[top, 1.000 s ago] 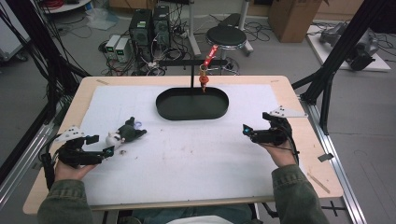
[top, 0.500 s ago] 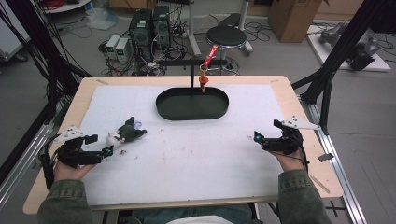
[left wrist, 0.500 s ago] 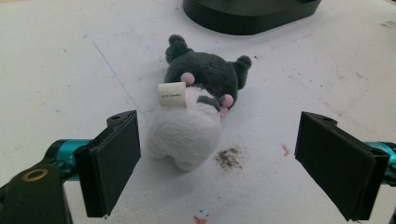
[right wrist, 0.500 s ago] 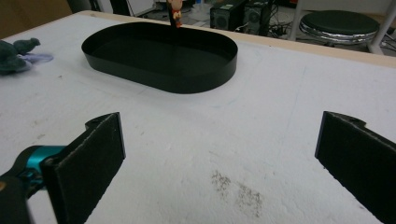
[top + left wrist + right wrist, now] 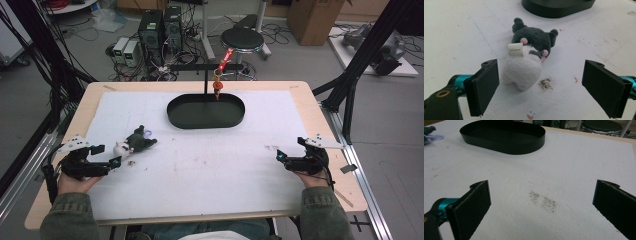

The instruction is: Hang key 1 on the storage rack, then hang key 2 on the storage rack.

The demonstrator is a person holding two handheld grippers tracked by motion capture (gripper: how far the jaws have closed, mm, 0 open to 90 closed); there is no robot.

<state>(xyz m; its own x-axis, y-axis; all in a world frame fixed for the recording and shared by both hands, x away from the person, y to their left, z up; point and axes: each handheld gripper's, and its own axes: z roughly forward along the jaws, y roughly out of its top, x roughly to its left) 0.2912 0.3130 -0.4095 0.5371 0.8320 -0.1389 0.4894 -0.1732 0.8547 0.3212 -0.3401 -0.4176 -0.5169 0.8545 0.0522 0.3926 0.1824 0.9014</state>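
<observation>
Item count: one plush toy (image 5: 529, 57), grey and white, with one white label (image 5: 515, 49); one black oval tray (image 5: 205, 111); one white mat (image 5: 225, 170) covering one bench (image 5: 320, 115); two handheld grippers, left gripper (image 5: 114, 162) and right gripper (image 5: 281, 157).

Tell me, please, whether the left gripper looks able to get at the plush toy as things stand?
Probably yes: the left gripper is open, the plush toy lies just ahead of its fingers on the white mat, and nothing stands between them.

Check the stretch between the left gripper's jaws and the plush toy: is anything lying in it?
No. In the left gripper view, only bare white table cover separates the open left gripper from the plush toy; a brown smudge sits beside it.
</observation>
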